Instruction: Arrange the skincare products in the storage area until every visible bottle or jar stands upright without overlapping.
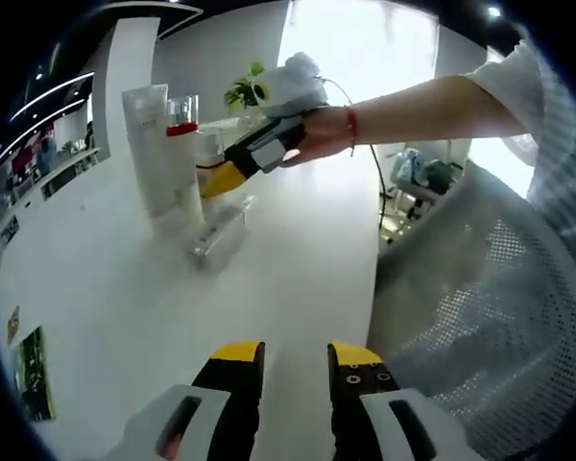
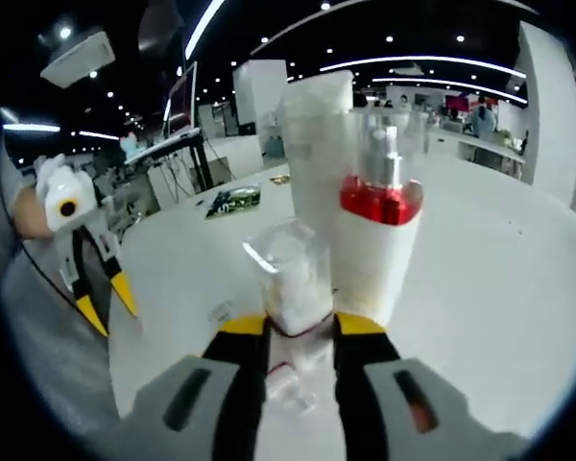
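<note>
Broadly, a white table (image 1: pixel 298 279) carries the skincare group near its far side, with a grey mesh chair (image 1: pixel 480 327) beside its edge. Tallest there is a white tube (image 1: pixel 152 144) standing upright, and touching it stands a pump bottle (image 2: pixel 379 240) with a red collar and clear cap. A small clear bottle (image 2: pixel 293 279) sits in front, pinched between the jaws of the right gripper (image 2: pixel 300 331). Well apart from the group, the left gripper (image 1: pixel 296 355) hovers above bare tabletop, jaws spread and holding nothing.
</note>
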Tool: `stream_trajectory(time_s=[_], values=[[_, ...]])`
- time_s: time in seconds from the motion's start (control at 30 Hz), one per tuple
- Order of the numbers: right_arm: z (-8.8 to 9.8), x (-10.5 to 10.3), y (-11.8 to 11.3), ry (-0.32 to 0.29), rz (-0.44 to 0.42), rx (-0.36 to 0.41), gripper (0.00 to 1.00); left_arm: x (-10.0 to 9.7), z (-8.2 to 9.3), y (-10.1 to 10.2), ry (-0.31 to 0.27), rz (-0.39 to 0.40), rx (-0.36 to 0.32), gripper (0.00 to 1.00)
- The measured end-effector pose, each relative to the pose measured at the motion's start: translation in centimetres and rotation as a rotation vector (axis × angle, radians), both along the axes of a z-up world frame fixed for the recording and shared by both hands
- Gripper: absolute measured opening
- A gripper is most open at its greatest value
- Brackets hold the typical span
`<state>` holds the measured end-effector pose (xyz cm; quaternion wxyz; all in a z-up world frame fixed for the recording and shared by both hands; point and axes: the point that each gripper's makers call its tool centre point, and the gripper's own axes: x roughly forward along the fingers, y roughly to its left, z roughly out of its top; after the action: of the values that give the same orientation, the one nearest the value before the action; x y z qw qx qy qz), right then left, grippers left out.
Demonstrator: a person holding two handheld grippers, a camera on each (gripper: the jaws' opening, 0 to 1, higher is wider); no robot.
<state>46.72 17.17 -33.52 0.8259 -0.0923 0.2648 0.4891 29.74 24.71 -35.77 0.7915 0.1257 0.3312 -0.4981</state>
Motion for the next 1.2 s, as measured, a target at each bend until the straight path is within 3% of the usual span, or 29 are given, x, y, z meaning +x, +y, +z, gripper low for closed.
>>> stream_trajectory(time_s=[0.1,0.27,0.47,0.53,0.67,0.93,1.07,1.2], values=[[-0.1,-0.7,-0.4,0.026,0.006,-0.001,0.40,0.0,0.0,0.1,-0.001,0.002,0.001,0.28],[-1.4,-2.2,-1.6,0.037,0.038,-0.054,0.39,0.2,0.2,0.2,-0.007,0.010,-0.001,0.28],[-4.1,-4.1,-2.6,0.049,0.094,-0.196,0.31,0.3,0.2,0.3,-0.010,0.013,0.003,0.28],[-4.6,-4.4,-2.6,0.043,0.095,-0.221,0.23,0.4,0.1,0.3,-0.011,0.015,0.006,0.28],[-4.6,-5.2,-2.2,0.016,0.123,-0.229,0.21,0.5,0.2,0.5,-0.017,0.022,0.010,0.28],[-4.7,-8.8,-0.7,0.012,0.283,-0.246,0.21,1.2,0.3,0.9,-0.067,0.040,0.036,0.29],[-4.8,-11.6,0.4,0.015,0.410,-0.257,0.21,2.5,0.6,1.6,-0.135,0.077,0.060,0.32],[-5.0,-14.3,1.6,0.002,0.542,-0.285,0.21,2.9,0.7,1.9,-0.157,0.087,0.066,0.33]])
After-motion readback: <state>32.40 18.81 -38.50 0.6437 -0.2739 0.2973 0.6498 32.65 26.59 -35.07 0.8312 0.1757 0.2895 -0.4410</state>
